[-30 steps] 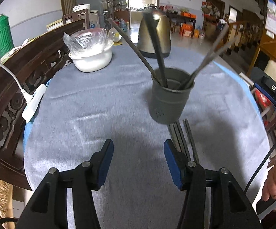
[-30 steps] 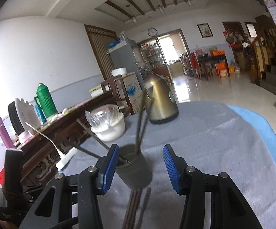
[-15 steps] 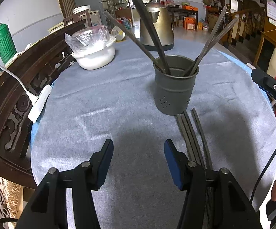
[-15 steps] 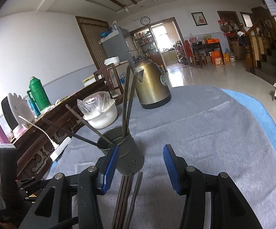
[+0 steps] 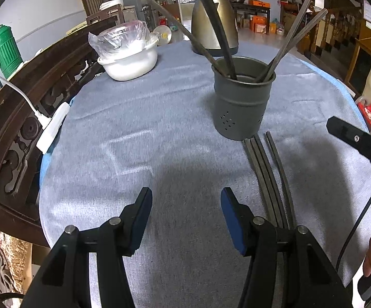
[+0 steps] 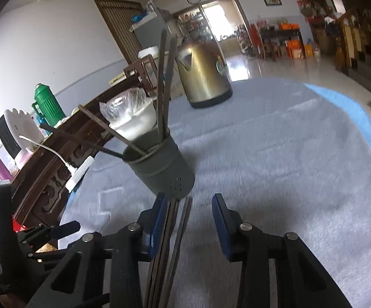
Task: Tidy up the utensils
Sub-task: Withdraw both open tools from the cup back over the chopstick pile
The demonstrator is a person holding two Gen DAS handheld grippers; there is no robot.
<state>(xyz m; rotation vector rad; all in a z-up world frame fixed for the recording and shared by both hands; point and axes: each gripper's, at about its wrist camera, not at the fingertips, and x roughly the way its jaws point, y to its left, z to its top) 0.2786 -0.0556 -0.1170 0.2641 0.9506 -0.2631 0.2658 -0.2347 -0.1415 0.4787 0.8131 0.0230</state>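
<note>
A dark grey perforated utensil holder [image 5: 242, 97] stands on the grey tablecloth [image 5: 147, 133] with several dark chopsticks leaning in it. Three loose dark chopsticks [image 5: 267, 174] lie flat on the cloth just in front of the holder. My left gripper [image 5: 185, 210] is open and empty, left of the loose chopsticks. In the right wrist view, the holder [image 6: 162, 164] is close ahead and the loose chopsticks [image 6: 175, 231] run between the fingers. My right gripper [image 6: 188, 220] is open above them.
A white bowl covered with plastic [image 5: 129, 56] and a bronze kettle [image 5: 216, 18] stand at the far side. A carved dark wooden bench [image 5: 18, 118] with a white power strip [image 5: 52, 125] borders the left edge. The table's right edge drops to the floor.
Both grippers have pulled back and tilted down, so the holder sits farther off and the loose chopsticks show fully. The right gripper has come over the loose chopsticks. Both stayed open.
</note>
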